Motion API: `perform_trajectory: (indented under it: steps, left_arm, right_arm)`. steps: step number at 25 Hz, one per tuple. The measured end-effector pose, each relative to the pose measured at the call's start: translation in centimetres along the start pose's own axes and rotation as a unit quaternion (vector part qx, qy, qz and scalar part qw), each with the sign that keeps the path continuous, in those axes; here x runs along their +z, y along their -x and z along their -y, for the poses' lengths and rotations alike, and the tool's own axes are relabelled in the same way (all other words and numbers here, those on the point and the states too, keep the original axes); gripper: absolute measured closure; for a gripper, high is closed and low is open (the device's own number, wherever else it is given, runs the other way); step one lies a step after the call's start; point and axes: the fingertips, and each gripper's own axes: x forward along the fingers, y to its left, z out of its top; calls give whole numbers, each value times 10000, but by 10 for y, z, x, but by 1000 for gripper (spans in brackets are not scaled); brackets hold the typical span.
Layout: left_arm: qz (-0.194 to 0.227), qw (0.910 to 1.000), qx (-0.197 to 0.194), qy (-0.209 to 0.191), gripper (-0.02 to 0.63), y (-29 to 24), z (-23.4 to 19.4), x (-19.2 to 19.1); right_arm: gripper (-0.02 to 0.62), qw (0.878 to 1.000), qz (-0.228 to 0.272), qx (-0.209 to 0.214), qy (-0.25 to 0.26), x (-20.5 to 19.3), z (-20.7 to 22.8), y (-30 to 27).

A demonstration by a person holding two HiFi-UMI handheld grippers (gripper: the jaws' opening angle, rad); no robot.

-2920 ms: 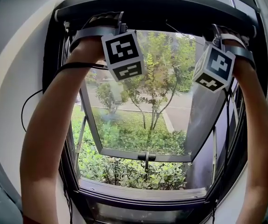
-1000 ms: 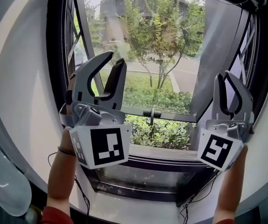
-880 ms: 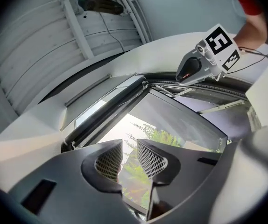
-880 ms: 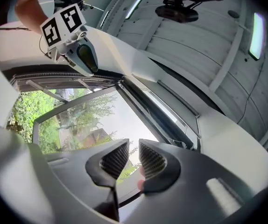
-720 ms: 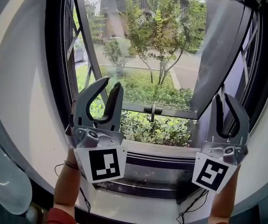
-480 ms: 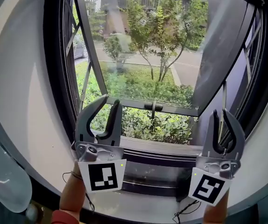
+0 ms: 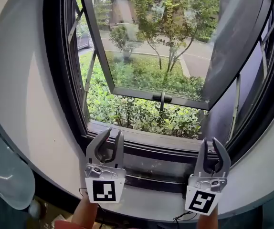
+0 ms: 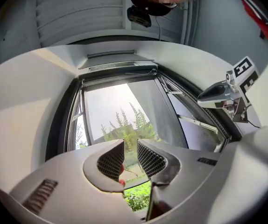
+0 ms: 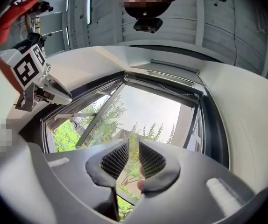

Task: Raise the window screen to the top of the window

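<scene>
The left tongs point(image 7: 113, 135) are standing a little apart with nothing between the pads, and the right tongs point(image 7: 211, 145) are showing the same narrow, empty gap. Their opening is looking the same as a second ago. Both are pointing upward, just in front of the sill point(image 7: 146, 138), the left one near the left side of the frame and the right one near the right.

About three seconds ago both hands were reaching up to the dark rail at the top of the window. A second ago the tongs were standing in front of the glass at mid height. Now they are sitting much lower, down at the sill.

The window screen point(image 8: 117, 74) is showing in the left gripper view only as a dark rail lying along the top of the window opening, well above both tongs.

Beyond the sill, the open sash point(image 7: 142, 93) is swinging outward, with its handle point(image 7: 162, 98) at the middle of the lower bar. Shrubs point(image 7: 137, 114) are growing just outside, with a tree point(image 7: 168, 18) and a road point(image 7: 199, 61) farther off.

The markings in view are the black-and-white square patterns on the left marker cube point(image 7: 104, 191) and the right marker cube point(image 7: 202, 202).
</scene>
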Motion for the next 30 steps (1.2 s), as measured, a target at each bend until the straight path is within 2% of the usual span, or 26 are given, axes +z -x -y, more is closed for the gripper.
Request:
perform_trajectory:
  steps: [4, 8, 10, 12, 15, 21, 27, 30]
  left_arm:
    - [-474, 9981, -64, 398, 526, 21, 21, -46]
    - [-769, 9940, -155, 767, 526, 37, 41, -75]
    - [-901, 9922, -145, 850, 526, 47, 49, -86]
    - [-1002, 9910, -147, 875, 526, 55, 57, -96]
    - [-1091, 9907, -187, 795, 526, 66, 70, -108]
    - [-1323, 9864, -316, 923, 526, 83, 89, -133]
    - [-1448, 9823, -228, 1162, 526, 90, 90, -142]
    - [-1457, 9830, -251, 1090, 526, 90, 89, -142]
  right_arm:
    - [522, 9980, -356, 303, -421, -33, -36, 15]
    - [522, 9935, -495, 574, -851, -51, -64, 29]
    - [522, 9895, -745, 672, -1037, -64, -76, 39]
    - [522, 9846, -954, 766, -1248, -78, -87, 51]
    - [522, 9786, -973, 832, -1612, -87, -100, 63]
    - [522, 9629, -1293, 864, -2207, -114, -121, 95]
    - [522, 9555, -1462, 861, -2415, -127, -127, 106]
    - [522, 9553, -1513, 909, -2370, -132, -128, 108]
